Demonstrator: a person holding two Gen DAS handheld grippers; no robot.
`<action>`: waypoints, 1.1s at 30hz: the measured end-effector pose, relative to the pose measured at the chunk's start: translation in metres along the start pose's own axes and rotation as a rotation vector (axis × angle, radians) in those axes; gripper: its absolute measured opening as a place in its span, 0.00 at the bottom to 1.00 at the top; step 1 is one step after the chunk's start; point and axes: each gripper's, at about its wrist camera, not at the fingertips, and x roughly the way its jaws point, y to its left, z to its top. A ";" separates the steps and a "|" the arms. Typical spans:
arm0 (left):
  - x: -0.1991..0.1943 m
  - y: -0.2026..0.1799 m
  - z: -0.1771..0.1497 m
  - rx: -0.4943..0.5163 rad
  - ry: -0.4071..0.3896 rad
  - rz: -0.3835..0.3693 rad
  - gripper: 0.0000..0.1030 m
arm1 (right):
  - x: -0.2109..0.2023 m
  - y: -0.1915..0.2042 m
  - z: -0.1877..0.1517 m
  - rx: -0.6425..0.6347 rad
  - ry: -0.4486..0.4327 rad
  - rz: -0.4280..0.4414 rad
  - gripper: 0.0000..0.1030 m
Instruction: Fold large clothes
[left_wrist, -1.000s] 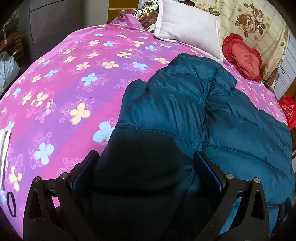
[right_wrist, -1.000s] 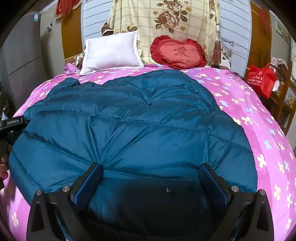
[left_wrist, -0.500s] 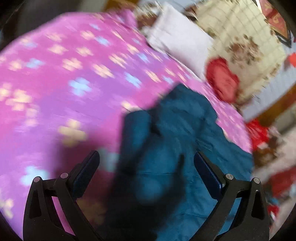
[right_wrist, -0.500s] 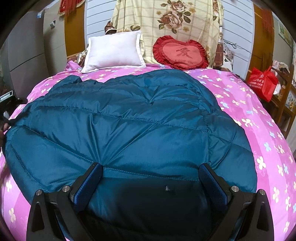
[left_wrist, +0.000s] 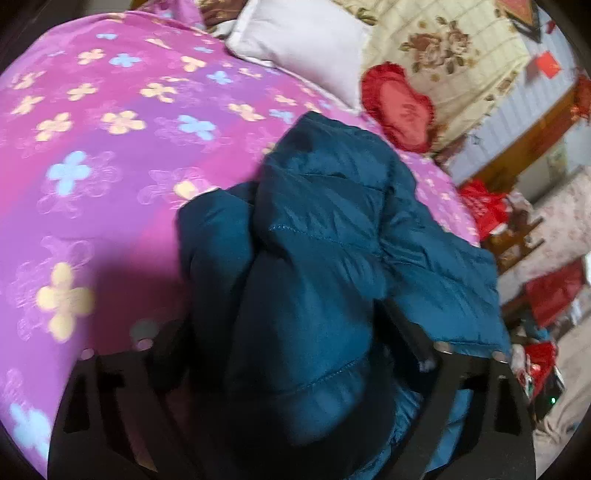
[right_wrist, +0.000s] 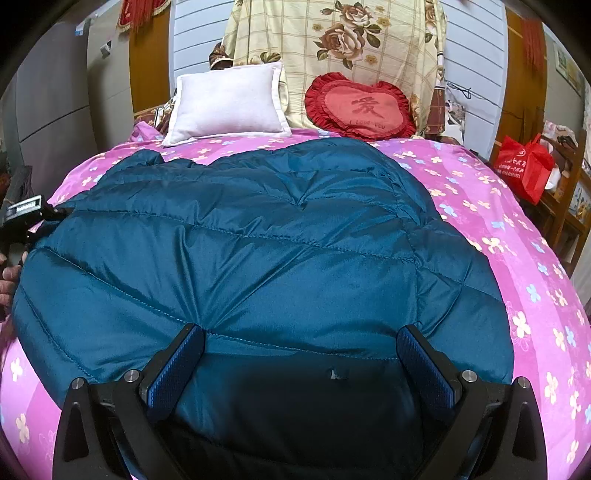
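Observation:
A large teal quilted down jacket (right_wrist: 258, 251) lies spread over the pink flowered bed (right_wrist: 491, 221). My right gripper (right_wrist: 299, 354) is open, its blue-padded fingers (right_wrist: 177, 365) hovering over the jacket's near hem. In the left wrist view the jacket's edge (left_wrist: 314, 258) is bunched and raised, and a thick fold fills the space between my left gripper's (left_wrist: 291, 343) wide-set fingers; the view is blurred, so a grip cannot be made out. The left gripper also shows at the far left of the right wrist view (right_wrist: 26, 214), at the jacket's left edge.
A white pillow (right_wrist: 229, 103) and a red heart cushion (right_wrist: 362, 107) lean at the headboard. A red bag (right_wrist: 524, 166) sits on wooden furniture right of the bed. A grey cabinet (right_wrist: 48, 96) stands on the left.
My left gripper has swung and lifted the jacket's left edge, which now bunches up between its fingers. The right gripper has held nearly still over the hem.

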 end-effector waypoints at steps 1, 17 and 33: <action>0.001 0.005 0.001 -0.017 -0.002 -0.033 0.72 | 0.000 0.000 0.000 0.000 0.000 0.001 1.00; -0.006 -0.021 -0.009 0.124 -0.109 0.047 0.25 | -0.063 -0.087 0.027 0.181 -0.196 -0.116 1.00; 0.001 -0.025 -0.011 0.146 -0.118 0.122 0.35 | 0.028 -0.162 0.022 0.170 0.036 0.099 1.00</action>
